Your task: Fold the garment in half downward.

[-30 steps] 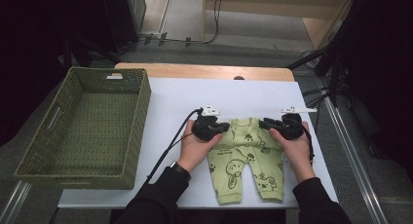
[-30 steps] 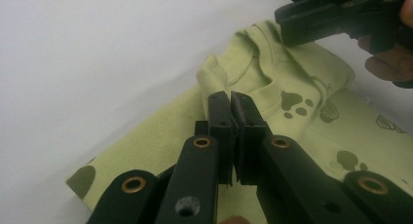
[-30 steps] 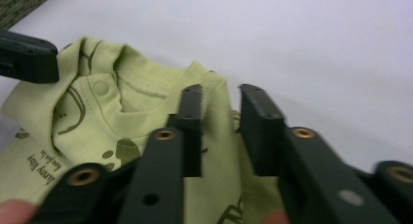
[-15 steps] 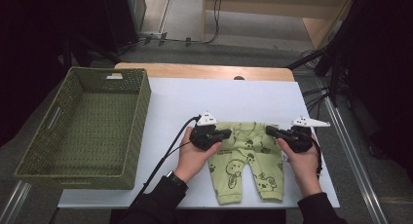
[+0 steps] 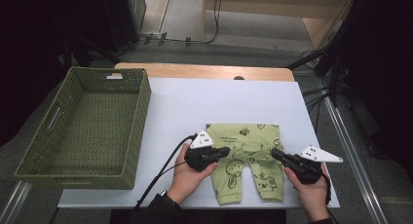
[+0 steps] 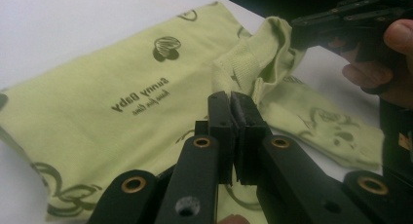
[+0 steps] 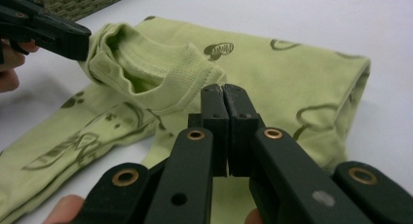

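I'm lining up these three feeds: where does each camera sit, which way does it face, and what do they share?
High view: above the person's side, facing forward and down on the table, basket, both hands.
Left gripper view: on the left gripper, looking along its shut jaws over the romper.
Right gripper view: on the right gripper, jaws shut at the romper's fabric.
Shared: each gripper view shows the other gripper pinching the romper.

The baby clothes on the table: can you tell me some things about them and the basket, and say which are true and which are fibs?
1. The baby clothes are light green. True.
2. The clothes lie inside the basket. False: they lie on the white table, beside the basket.
3. Both tongs are shut on the clothes. True: the left tongs and right tongs each pinch cloth.
4. The basket holds toys. False: nothing lies in it.
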`<action>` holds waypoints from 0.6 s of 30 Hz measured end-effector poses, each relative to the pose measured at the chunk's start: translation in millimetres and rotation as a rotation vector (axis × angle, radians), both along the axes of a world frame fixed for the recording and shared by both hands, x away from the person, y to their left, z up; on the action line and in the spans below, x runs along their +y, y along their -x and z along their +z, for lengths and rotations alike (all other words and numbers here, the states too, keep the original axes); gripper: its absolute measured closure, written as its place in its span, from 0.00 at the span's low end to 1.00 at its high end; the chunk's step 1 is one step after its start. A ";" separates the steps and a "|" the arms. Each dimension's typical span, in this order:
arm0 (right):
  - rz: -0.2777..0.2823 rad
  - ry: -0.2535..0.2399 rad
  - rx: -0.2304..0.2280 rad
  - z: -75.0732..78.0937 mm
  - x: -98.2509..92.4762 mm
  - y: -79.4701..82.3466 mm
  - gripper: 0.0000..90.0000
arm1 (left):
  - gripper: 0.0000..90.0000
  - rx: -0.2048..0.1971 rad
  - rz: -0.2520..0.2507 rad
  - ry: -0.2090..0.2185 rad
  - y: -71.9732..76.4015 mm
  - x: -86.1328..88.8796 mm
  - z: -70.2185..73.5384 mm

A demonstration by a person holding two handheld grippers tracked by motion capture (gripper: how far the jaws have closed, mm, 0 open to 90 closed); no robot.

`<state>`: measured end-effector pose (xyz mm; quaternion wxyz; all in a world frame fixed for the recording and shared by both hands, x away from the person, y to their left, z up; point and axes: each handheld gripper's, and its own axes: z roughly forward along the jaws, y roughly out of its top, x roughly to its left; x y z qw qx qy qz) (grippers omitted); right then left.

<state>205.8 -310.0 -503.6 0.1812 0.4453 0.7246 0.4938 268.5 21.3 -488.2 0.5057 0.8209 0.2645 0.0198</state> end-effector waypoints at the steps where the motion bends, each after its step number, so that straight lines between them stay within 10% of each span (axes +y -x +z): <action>1: -0.001 -0.002 0.003 -1.6 0.2 4.8 0.96 | 0.97 -0.007 -0.008 -0.009 3.9 -0.2 -1.5; 18: 0.015 0.037 0.012 -19.2 1.1 55.5 0.96 | 0.97 -0.045 -0.094 -0.057 44.5 3.6 -11.2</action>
